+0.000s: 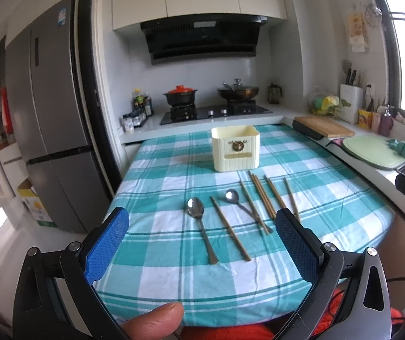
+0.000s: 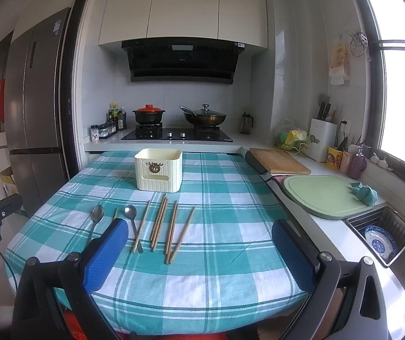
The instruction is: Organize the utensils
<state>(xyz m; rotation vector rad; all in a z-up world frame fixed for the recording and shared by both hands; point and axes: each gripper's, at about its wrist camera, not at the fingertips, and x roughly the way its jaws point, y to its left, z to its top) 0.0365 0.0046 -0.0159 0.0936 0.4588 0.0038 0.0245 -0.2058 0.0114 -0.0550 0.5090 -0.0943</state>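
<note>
A cream holder box (image 1: 235, 148) (image 2: 158, 170) stands at the far side of the teal checked tablecloth (image 1: 157, 255) (image 2: 225, 255). In front of it lie two steel spoons, a left spoon (image 1: 200, 226) (image 2: 97, 216) and a right spoon (image 1: 238, 201) (image 2: 131, 218), among several wooden chopsticks (image 1: 262, 201) (image 2: 160, 223). My left gripper (image 1: 202, 223) hovers open above the table's near edge, with the utensils seen between its blue pads. My right gripper (image 2: 199, 236) is likewise open and holds nothing, with the chopsticks just ahead of it.
Behind the table runs a counter with a stove, a red-lidded pot (image 2: 148, 113) and a wok (image 2: 204, 117). On the right are a wooden board (image 2: 280, 161), a green cutting board (image 2: 324, 195) and a sink rack with a bowl (image 2: 379, 238). A fridge (image 1: 49, 119) stands left.
</note>
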